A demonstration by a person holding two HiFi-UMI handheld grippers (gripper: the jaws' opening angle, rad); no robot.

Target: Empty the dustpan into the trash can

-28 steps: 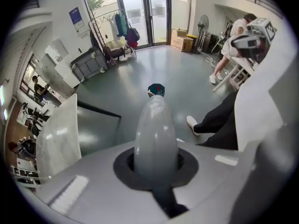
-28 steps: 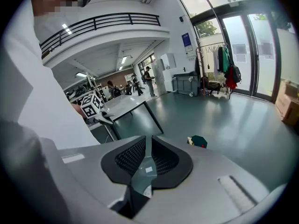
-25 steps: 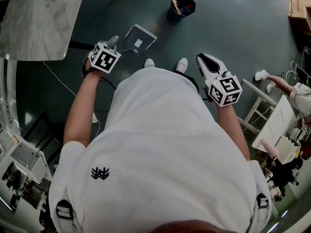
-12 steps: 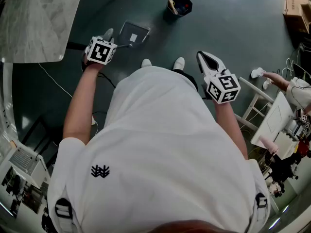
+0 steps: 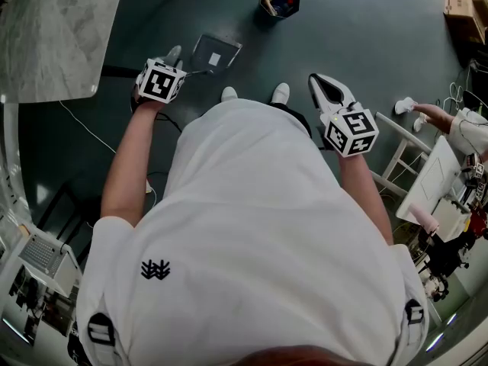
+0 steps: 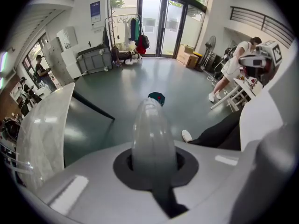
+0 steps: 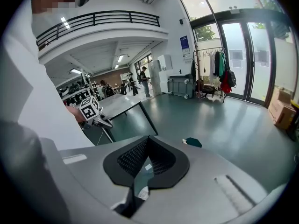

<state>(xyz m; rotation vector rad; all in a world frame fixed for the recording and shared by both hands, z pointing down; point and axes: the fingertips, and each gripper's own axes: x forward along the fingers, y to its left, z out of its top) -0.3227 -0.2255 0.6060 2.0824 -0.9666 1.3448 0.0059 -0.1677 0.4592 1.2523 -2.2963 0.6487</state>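
Head view: the left tongs (image 5: 174, 58) are squeezed shut on the handle (image 5: 194, 71) of the dustpan (image 5: 216, 53). The pan hangs out in front of the person, above the floor (image 5: 366, 29). It looks about flat, and I think that is so the white scrap (image 5: 214, 59) inside does not slide out too soon.

In the left gripper view the grey handle pokes up between the two jaws, so the grip looks tight.

The trash can (image 5: 280, 0) stands on the floor, ahead of the pan and a bit to the right. The two are apart, so the pan is not over the can yet. I think nothing has been tipped out.

The right tongs (image 5: 320, 88) are closed with nothing in them. They are held by the person's right side, away from the pan, likely because one hand can do this job.

Next the pan needs to go over the can's open top and then tilt. If it tilts too early, the scrap could land on the floor.
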